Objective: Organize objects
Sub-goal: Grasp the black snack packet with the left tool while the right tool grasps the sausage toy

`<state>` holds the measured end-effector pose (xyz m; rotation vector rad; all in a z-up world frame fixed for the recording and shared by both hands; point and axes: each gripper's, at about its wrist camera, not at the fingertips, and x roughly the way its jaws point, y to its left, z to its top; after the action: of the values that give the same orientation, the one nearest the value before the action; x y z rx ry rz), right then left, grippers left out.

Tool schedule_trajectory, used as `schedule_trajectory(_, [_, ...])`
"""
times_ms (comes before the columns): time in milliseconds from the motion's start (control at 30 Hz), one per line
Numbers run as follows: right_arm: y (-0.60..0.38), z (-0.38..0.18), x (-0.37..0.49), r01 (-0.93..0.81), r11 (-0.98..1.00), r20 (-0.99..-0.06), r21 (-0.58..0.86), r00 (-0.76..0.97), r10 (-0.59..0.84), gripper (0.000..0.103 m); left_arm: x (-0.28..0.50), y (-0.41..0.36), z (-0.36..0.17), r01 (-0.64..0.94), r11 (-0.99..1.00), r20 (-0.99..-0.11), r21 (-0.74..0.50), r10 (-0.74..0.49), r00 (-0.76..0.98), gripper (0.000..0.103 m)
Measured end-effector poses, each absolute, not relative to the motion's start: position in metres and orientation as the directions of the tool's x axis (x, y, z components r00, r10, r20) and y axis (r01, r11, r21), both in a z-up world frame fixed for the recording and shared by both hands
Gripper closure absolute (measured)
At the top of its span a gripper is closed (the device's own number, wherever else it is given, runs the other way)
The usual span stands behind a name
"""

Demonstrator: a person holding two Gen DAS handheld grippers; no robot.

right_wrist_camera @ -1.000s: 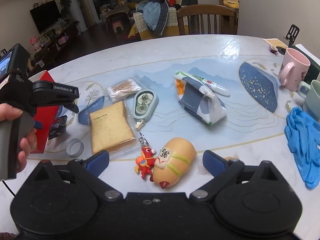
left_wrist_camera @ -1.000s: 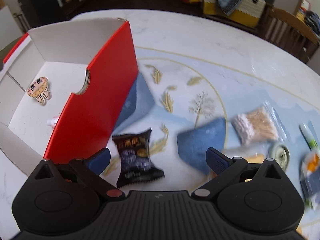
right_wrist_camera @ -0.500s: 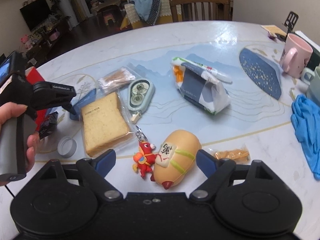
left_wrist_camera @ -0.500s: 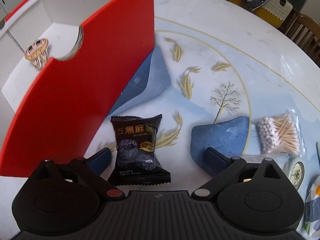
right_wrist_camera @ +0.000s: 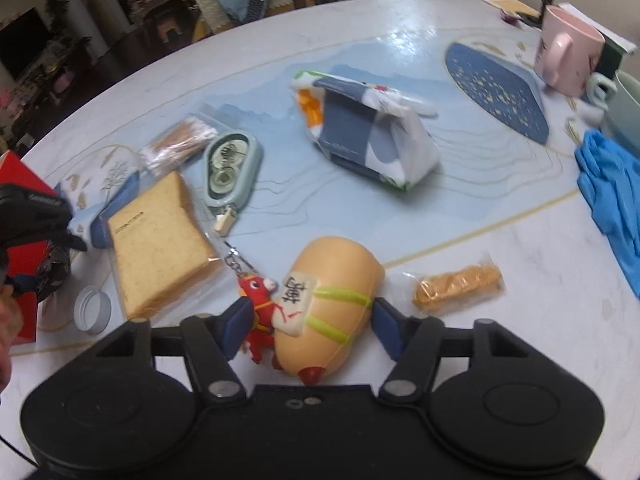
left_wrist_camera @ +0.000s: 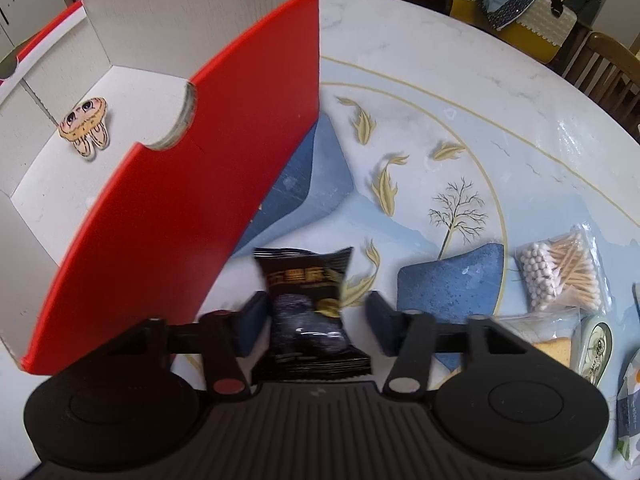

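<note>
A black snack packet (left_wrist_camera: 308, 300) lies on the table beside the red box (left_wrist_camera: 180, 200). My left gripper (left_wrist_camera: 316, 320) points down over it with its jaws closing. The packet sits between the pads, and a small gap shows at the right pad (left_wrist_camera: 380, 320). In the right wrist view a tan bread-shaped toy (right_wrist_camera: 332, 304) with a red horse keychain (right_wrist_camera: 258, 300) lies between the closing jaws of my right gripper (right_wrist_camera: 312, 326). Its pads stand close on both sides, with no squeeze showing.
The red box has a white inside holding a cartoon charm (left_wrist_camera: 84, 124). Bagged cotton swabs (left_wrist_camera: 560, 272), a bagged bread slice (right_wrist_camera: 160, 240), correction tape (right_wrist_camera: 230, 168), a tissue pack (right_wrist_camera: 368, 132), a wrapped snack bar (right_wrist_camera: 456, 284), a white cap (right_wrist_camera: 92, 308), a pink mug (right_wrist_camera: 568, 56) and blue gloves (right_wrist_camera: 612, 184) are spread around.
Both grippers have sunk toward the table and their jaws have narrowed, the left around the black packet, the right around the bread toy.
</note>
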<state>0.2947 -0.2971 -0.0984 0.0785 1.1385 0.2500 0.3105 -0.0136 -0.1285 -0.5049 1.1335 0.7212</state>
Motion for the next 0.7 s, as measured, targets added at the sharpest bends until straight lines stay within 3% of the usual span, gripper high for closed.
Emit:
schedule_trajectory(67, [-0.298, -0.098, 0.294, -0.151, 0.969, -0.888, 0.197, 0.391, 0.241, 0.051, 0.309, -0.012, -0.128, -0.731, 0.682, -0.934, -0.008, 0.256, 0.25, 0.067])
schedule_trajectory(233, [-0.299, -0.094, 0.291, -0.139, 0.97, -0.886, 0.198, 0.399, 0.237, 0.057, 0.302, -0.009, -0.127, -0.703, 0.712, -0.932, -0.012, 0.246, 0.265, 0.07])
schedule_trajectory(700, [-0.295, -0.066, 0.265, -0.2, 0.957, -0.86, 0.212, 0.427, 0.28, 0.058, 0.262, -0.017, -0.101, -0.589, 0.804, -0.931, -0.079, 0.152, 0.332, 0.07])
